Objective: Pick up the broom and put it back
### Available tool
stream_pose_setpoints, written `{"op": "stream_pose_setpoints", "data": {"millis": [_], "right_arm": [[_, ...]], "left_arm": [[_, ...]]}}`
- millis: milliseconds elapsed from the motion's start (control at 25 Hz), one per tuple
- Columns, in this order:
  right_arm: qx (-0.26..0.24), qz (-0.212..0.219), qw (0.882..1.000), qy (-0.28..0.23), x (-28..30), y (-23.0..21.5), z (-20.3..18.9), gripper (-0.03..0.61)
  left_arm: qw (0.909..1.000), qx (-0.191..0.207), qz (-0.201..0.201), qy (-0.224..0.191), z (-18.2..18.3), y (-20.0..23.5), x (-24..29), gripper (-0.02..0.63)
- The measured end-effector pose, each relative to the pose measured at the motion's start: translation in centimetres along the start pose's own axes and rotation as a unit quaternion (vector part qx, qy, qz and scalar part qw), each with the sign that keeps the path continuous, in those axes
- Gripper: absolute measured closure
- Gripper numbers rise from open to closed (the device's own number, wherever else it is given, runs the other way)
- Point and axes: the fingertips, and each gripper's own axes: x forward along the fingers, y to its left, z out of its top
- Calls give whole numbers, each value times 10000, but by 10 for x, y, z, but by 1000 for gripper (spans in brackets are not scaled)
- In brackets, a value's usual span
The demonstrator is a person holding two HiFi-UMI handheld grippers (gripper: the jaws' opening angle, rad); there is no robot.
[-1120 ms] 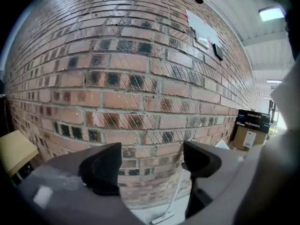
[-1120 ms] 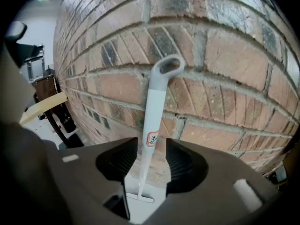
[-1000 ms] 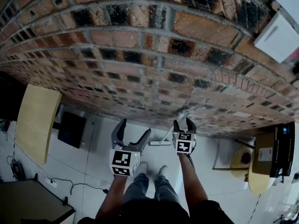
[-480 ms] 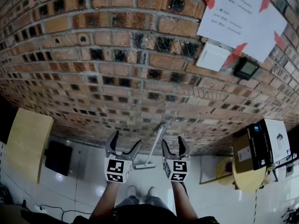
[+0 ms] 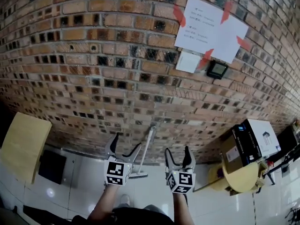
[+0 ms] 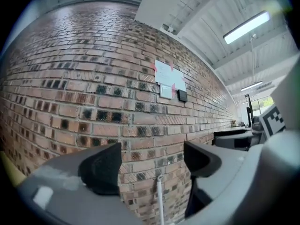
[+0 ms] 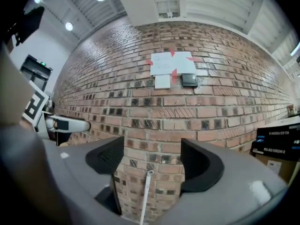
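Brick wall [image 5: 93, 78] stood ahead of both tools. Broom [image 5: 146, 149] leaned on it, beyond and between the two, touched by neither. Left gripper [image 5: 125, 143]: jaws wide apart, empty. Right gripper [image 5: 177, 151]: jaws had just been opening, well apart, nothing held. Judged: broom put back, released; little left.

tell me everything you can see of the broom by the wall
The broom is slim and pale: a long, straight, light-coloured handle, plastic or metal by the look, ending in a narrow flat head. It stands tilted, its top leaning against the brick wall and its head resting on the white tiled floor. Only wall and floor touch it; nothing holds it. Its bristles are too small to make out.
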Motion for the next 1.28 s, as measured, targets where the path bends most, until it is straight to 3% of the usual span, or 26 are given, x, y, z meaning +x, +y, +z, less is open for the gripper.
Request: {"op": "stream_pose_setpoints", "data": {"millis": [280,480,600,680,880,1080,1200,1280], "right_arm": [[-10,417,9983,-403,-107,-11,22,206],[390,780,9962,46,-230,-16,-33,206],[726,958,9921,363,-268,-23,-67,210],[744,994,9918,305,-283,-32,-60,224],[282,763,9965,-182,-312,-61,3,233],[292,566,9969,-471,-326,-60,29,233],[127,528,9969,-570,-329,-38,40,233],[62,479,9973,-546,-331,-24,42,233]], "left_arm": [[9991,267,324,-72,11,-80,-77,195],[9982,-141,406,408,-47,-193,-152,204],[9961,-131,347,797,-78,-246,-193,204],[9960,-139,499,721,-63,-246,-211,204],[9955,200,906,212,9,-223,-239,206],[9967,248,764,143,17,-240,-272,206],[9938,596,941,-67,37,-226,-291,219],[9930,597,1003,-188,47,-214,-300,221]]}}
